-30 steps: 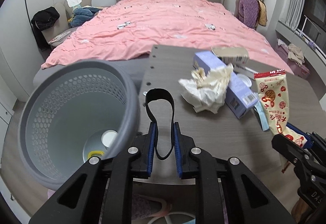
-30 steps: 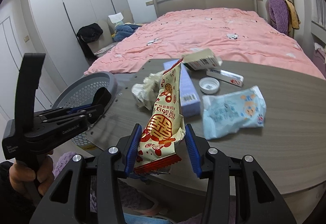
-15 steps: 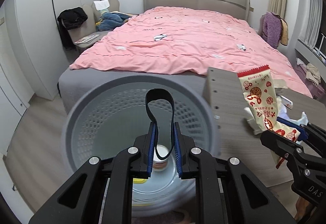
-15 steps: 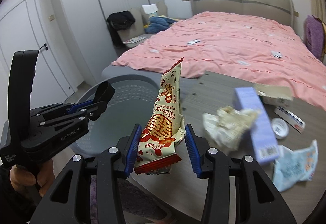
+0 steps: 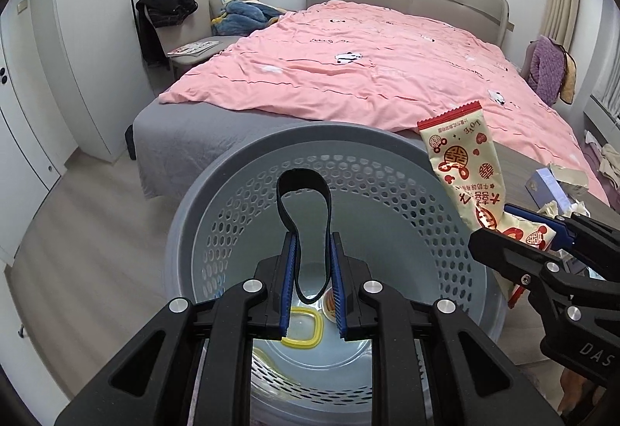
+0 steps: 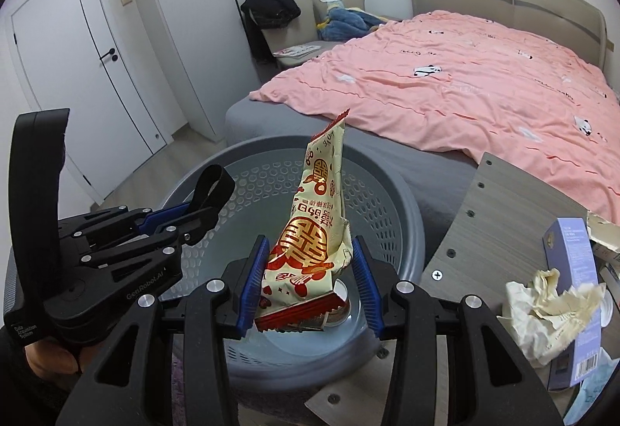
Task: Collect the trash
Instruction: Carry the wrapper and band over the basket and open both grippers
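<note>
1. A bed with a pink duvet is being shown beyond the work area, with a chair piled with clothes beside its head and white wardrobe doors along the wall.
2. A grey wooden table is being seen to the right of the basket, its corner lying just beside the rim.
3. On that table a crumpled paper wad is being pressed against a lilac carton; both are lying well apart from the grippers.
4. A grey perforated waste basket is being kept directly under both grippers, nothing standing between them and its opening.
5. Inside the basket a yellow ring-shaped piece and a small round cup-like item are being held on the pale bottom (the latter partly hidden by the left fingers).
6. A black elastic band is being clamped by the left gripper, its loop standing up above the basket's opening.
7. A red-and-cream snack wrapper is being gripped at its lower end by the right gripper, the jaws closed on it and the wrapper rising tilted over the basket's interior.
</note>
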Demonstrator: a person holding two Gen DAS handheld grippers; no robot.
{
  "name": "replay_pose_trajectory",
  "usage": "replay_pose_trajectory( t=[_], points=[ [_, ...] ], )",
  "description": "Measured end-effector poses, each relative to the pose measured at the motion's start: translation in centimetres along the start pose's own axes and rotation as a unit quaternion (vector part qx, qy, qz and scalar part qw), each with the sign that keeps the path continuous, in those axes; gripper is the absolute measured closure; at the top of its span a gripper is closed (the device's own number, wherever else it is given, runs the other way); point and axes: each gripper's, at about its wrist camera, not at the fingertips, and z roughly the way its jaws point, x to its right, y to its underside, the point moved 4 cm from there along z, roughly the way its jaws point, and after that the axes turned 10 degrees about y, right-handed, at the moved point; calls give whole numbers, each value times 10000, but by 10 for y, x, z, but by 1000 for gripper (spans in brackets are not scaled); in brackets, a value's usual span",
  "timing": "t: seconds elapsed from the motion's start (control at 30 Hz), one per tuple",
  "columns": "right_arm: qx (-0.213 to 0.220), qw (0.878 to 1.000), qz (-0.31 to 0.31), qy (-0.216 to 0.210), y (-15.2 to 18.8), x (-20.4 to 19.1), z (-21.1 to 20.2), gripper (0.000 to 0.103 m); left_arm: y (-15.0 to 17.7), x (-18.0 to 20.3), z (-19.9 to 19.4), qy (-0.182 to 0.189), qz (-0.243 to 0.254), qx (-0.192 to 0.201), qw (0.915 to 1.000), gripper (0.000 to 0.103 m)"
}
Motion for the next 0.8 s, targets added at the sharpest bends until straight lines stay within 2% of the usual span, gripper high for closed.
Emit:
replay_pose_trajectory(
  t=[0.1, 0.17, 0.23, 0.33, 0.37, 0.4, 0.63, 0.8],
  points=[
    [-54, 10000, -5, 12, -1, -2, 6, 59, -1, -6, 0, 10, -54, 33, 10000, 86],
    [-57, 10000, -16, 39, -2, -2, 7, 56, -1, -10, 0, 11, -118, 43, 9999, 78],
    [-25, 10000, -23, 60, -2, -2, 6, 55, 0, -13, -2, -11, -170, 62, 9998, 74],
    [43, 9999, -23, 137, -3, 1, 5, 44, 1, -17, -3, -87, -217, 95, 9997, 56],
    [54, 9999, -19, 151, -3, 1, 3, 43, 2, -17, -5, -119, -222, 121, 9996, 48],
    [52, 9999, -16, 163, -3, 2, 3, 43, 2, -18, -6, -139, -229, 145, 9995, 46],
    [20, 9999, 6, 163, 0, 4, 2, 43, 5, -20, -10, -237, -273, 166, 9992, 38],
    [-9, 9999, 33, 149, 4, 4, 2, 43, 7, -21, -12, -298, -287, 178, 9990, 37]
  ],
)
